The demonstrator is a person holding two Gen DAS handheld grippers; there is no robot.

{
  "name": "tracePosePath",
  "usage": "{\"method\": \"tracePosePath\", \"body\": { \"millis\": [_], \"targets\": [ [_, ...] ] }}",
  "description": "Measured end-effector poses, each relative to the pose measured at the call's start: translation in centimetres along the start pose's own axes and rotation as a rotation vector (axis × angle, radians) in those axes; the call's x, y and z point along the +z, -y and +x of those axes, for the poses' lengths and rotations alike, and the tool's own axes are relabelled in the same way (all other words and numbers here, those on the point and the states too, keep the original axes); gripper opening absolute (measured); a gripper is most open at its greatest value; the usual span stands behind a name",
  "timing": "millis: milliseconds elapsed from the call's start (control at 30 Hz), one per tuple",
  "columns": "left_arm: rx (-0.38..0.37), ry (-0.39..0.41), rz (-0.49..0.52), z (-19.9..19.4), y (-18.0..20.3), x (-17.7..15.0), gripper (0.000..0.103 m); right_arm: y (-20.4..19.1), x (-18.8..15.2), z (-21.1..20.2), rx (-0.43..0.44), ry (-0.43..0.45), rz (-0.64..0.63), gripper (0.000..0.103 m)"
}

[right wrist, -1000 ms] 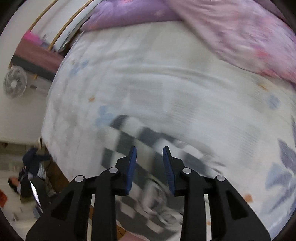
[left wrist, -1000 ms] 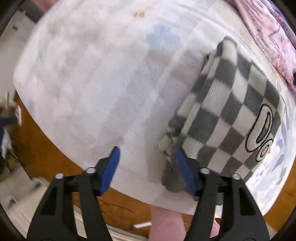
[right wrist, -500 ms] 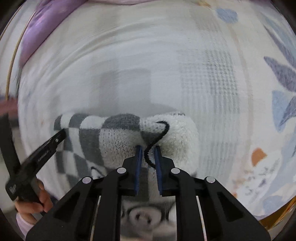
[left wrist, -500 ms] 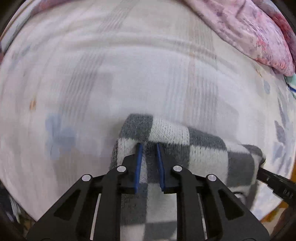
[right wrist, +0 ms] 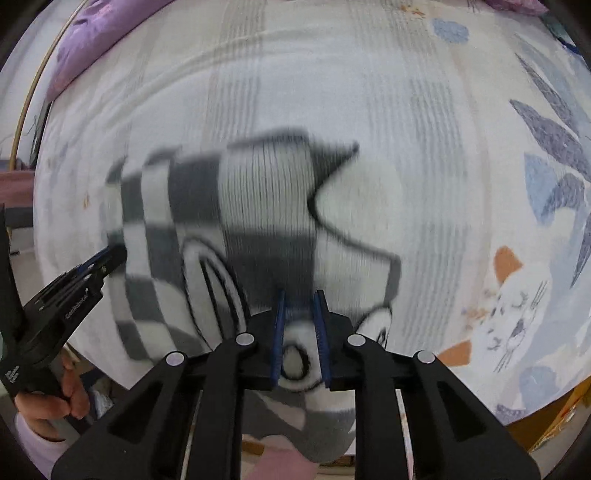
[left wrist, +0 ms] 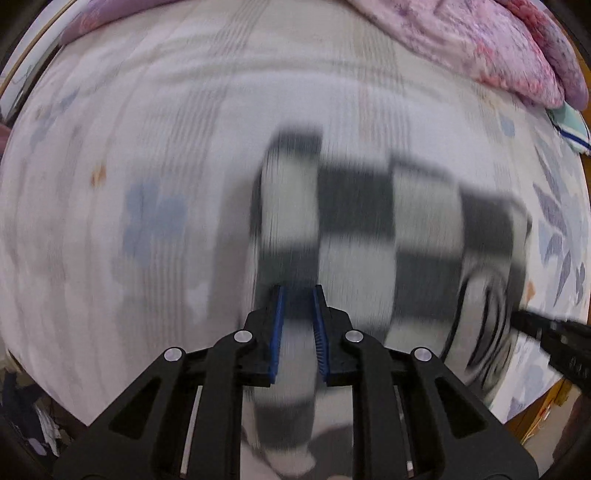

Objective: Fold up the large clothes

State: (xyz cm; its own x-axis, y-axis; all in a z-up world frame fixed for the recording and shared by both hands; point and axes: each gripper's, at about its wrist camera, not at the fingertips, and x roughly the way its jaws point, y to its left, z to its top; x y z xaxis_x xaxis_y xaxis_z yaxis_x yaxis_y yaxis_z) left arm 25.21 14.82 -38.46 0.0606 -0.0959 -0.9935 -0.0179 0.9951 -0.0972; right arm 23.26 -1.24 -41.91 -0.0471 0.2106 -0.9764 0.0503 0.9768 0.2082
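Note:
A folded grey-and-white checkered knit sweater (left wrist: 369,236) with a black-outlined cartoon design lies on the bed; both views are motion-blurred. My left gripper (left wrist: 298,295) is shut on the sweater's near left edge. My right gripper (right wrist: 298,299) is shut on the sweater (right wrist: 258,206) at its near right edge, by the cartoon face. The left gripper also shows in the right wrist view (right wrist: 92,266) at the sweater's left side, and the right gripper tip shows in the left wrist view (left wrist: 546,328) at far right.
The bed sheet (left wrist: 147,147) is white with pale blue flowers and grey stripes. A pink floral quilt (left wrist: 480,40) is bunched at the far right. A purple pillow (right wrist: 99,33) lies at the far left. The bed's wooden edge (right wrist: 554,424) runs along the near side.
Both grippers, still shut on the sweater, have drawn back toward the bed's near edge, pulling the sweater along; more of it now shows ahead of the fingers.

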Motion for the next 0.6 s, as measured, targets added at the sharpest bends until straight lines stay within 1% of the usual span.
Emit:
{"method": "tracePosePath", "body": {
  "millis": [33,67,100,133,167,233,267,300,333,367,400,433,467,533,567,600],
  "targets": [
    [0.001,-0.006,-0.002,-0.4,-0.1,-1.5,0.016,0.3,-0.9,0.2,0.000,-0.014,0.019,0.017],
    [0.012,-0.020,-0.004,-0.4,-0.2,-3.5,0.016,0.2,-2.0,0.2,0.011,-0.048,0.039,0.017],
    [0.019,-0.025,-0.003,-0.5,-0.2,-4.9,0.016,0.2,-3.1,0.4,0.008,-0.084,0.035,0.017],
    [0.027,-0.023,0.005,-0.8,0.0,-7.0,0.016,0.3,-4.9,1.2,-0.005,-0.113,0.023,0.017],
    [0.029,-0.027,0.012,-0.7,0.1,-8.4,0.016,0.7,-6.1,1.9,-0.016,-0.125,0.019,0.017],
    [0.037,-0.052,0.011,0.8,-0.1,-10.7,0.016,1.7,-8.0,6.0,-0.050,-0.181,0.024,0.013],
    [0.042,-0.075,0.014,1.5,-0.2,-11.4,0.016,2.6,-9.0,8.3,-0.049,-0.237,0.072,0.012],
    [0.046,-0.097,0.029,1.9,-0.1,-12.1,0.016,2.9,-9.3,8.4,-0.045,-0.242,0.109,0.012],
    [0.063,-0.093,0.048,1.2,0.2,-12.8,0.016,2.6,-9.5,7.7,-0.047,-0.240,0.103,0.012],
    [0.067,-0.091,0.048,0.6,0.3,-13.2,0.016,1.8,-10.0,6.7,-0.048,-0.233,0.057,0.012],
    [0.056,-0.099,0.042,0.4,0.3,-13.7,0.016,1.3,-10.7,6.0,-0.046,-0.226,0.028,0.016],
    [0.041,-0.112,0.028,1.0,0.2,-14.3,0.016,1.0,-11.8,6.3,-0.050,-0.239,0.015,0.016],
    [0.042,-0.108,0.018,1.9,0.0,-14.7,0.016,0.9,-12.6,7.3,-0.057,-0.249,0.005,0.016],
    [0.046,-0.101,0.019,3.7,-0.2,-15.2,0.016,0.4,-13.4,9.5,-0.101,-0.228,-0.063,0.015],
    [0.050,-0.099,0.023,3.5,-0.2,-15.3,0.016,-0.2,-13.4,8.9,-0.128,-0.236,-0.069,0.015],
    [0.050,-0.105,0.021,2.8,-0.2,-15.3,0.016,-0.5,-13.5,7.9,-0.121,-0.259,-0.058,0.016]
  ]
}}
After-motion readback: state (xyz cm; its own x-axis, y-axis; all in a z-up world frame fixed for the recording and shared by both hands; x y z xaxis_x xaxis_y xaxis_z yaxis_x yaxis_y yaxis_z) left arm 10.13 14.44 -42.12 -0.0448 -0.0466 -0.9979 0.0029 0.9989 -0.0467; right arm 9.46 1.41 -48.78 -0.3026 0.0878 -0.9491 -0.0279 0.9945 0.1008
